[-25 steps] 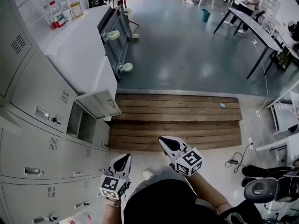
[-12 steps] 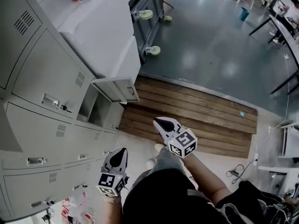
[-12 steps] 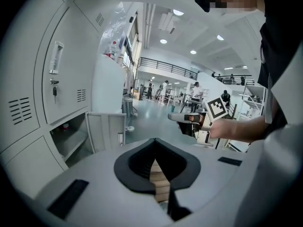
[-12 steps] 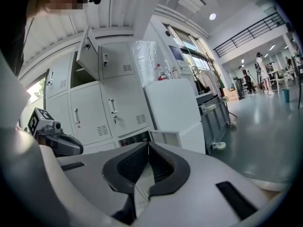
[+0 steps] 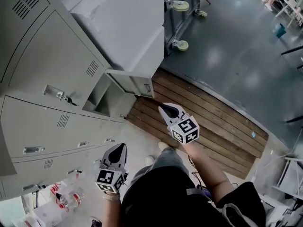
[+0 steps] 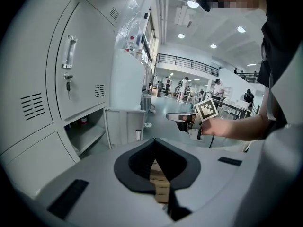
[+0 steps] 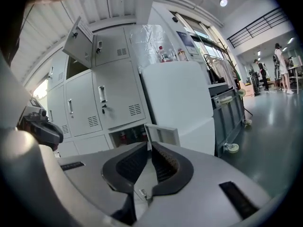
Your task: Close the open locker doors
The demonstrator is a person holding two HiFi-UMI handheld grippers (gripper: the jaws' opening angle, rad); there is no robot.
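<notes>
A grey locker bank fills the left of the head view. One low door [image 5: 132,83] hangs open, swung out from its compartment [image 5: 101,98]. My right gripper [image 5: 164,109] is shut and empty, its tip pointing at that door from a short way off. In the right gripper view the same door [image 7: 163,134] stands just beyond the jaws, and a second door [image 7: 78,44] is open high up. My left gripper [image 5: 120,148] hangs lower, near the bottom lockers, shut with nothing in it. In the left gripper view the open door [image 6: 124,126] is ahead, with the right gripper [image 6: 179,118] beside it.
A white cabinet [image 5: 128,18] adjoins the lockers, with bottles [image 7: 165,53] on top. A wheeled cart [image 5: 182,6] stands behind it. Wooden planks [image 5: 208,119] cover the floor in front. A plastic bag [image 5: 71,195] lies by the bottom lockers. My legs fill the lower middle.
The view has closed in on the lockers. The right gripper has moved up and nearer to the open low door; the left gripper stays low beside me.
</notes>
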